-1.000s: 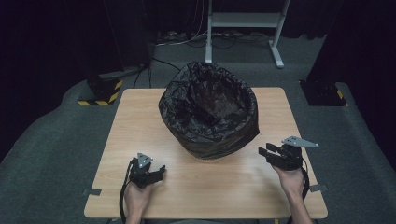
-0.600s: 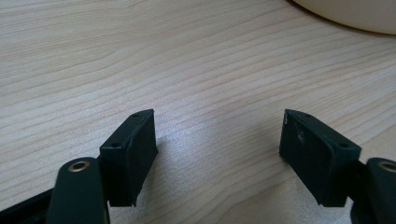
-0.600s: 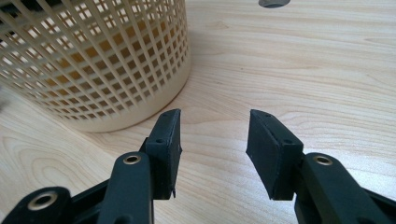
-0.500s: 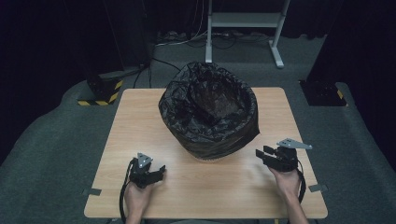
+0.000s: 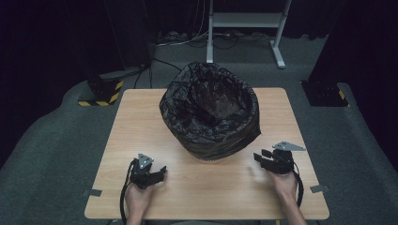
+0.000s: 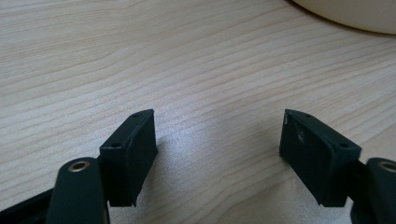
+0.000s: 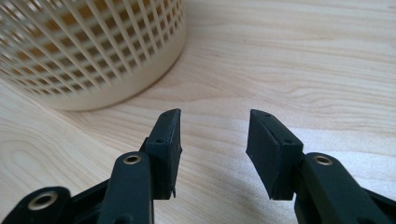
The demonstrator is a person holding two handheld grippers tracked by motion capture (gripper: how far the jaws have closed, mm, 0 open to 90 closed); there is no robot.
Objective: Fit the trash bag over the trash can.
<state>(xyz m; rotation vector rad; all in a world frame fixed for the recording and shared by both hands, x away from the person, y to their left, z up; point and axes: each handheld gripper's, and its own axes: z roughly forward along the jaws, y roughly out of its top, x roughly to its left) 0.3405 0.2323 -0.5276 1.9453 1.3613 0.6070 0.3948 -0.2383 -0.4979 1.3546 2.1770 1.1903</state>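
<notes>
Both grippers' jaws apart, empty, black liner (image 5: 209, 112) from above, cream lattice basket (image 7: 88, 46) close-up.

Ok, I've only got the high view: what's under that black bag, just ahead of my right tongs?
Observer: A cream basket with lattice walls. The right gripper view shows it standing on the table.
Operator: Are the right tongs touching it?
Observer: No. The right tongs are open, with bare wood between them and a gap to the basket.
Operator: And the left?
Observer: The left tongs stand wide open, with nothing but wood grain between them.
</notes>
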